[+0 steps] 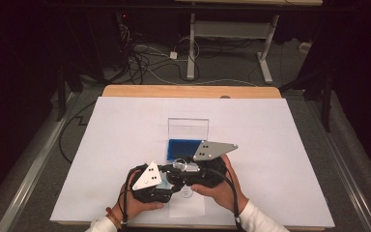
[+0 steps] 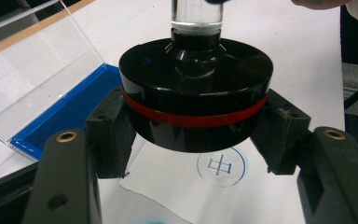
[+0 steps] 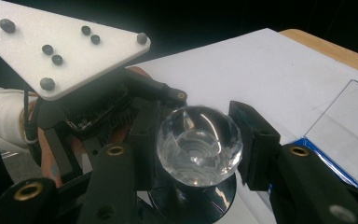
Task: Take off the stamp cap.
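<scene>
With the left gripper (image 1: 173, 178) we are clamping the stamp's black base (image 2: 196, 93) and with the right gripper (image 3: 200, 140) its clear knob (image 3: 198, 138), holding the stamp just above the paper (image 2: 177, 196) beside its blue mark (image 2: 221, 166), near the blue case (image 1: 178, 147), for steady handling.

Holding left gripper (image 1: 166, 180) in my left hand (image 1: 137, 203), right gripper (image 1: 186, 166) in my right hand (image 1: 222, 189). Both hands meeting low, close together, grippers pointing toward each other. Both grippers clamping. Forearms entering from below.
</scene>
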### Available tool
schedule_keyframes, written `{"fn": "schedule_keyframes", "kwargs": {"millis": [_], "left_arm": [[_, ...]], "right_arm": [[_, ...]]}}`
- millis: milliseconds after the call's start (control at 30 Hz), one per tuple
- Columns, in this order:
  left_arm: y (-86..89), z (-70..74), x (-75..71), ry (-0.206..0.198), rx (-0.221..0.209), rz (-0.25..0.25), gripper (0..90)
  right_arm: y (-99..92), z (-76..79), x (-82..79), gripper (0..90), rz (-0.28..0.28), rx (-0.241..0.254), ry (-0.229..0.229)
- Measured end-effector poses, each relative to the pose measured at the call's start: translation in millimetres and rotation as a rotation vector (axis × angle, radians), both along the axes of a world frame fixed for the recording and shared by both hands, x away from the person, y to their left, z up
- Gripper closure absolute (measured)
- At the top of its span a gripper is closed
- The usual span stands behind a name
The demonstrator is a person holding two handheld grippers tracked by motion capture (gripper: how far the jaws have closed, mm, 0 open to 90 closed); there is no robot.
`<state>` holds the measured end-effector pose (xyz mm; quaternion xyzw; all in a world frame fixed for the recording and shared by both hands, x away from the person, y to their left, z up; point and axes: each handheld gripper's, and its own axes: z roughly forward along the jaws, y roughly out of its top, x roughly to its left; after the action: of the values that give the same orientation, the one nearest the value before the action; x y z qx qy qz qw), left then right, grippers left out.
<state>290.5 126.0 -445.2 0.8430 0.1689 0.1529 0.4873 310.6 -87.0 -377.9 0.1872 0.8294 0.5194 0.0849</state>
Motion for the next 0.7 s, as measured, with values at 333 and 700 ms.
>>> {"fn": "schedule_keyframes", "kwargs": {"millis": [333,700], "left_arm": [[0.5,-2.4,2.9,0.041,-0.003,-0.022,35.3],[-1.2,2.8,-0.8,0.001,0.112,-0.008,36.8]], "right_arm": [[2.0,-5.1,1.1,56.9,0.008,-0.016,0.009],[3.3,-8.7,0.0,57.0,0.014,-0.028,0.009]]}}
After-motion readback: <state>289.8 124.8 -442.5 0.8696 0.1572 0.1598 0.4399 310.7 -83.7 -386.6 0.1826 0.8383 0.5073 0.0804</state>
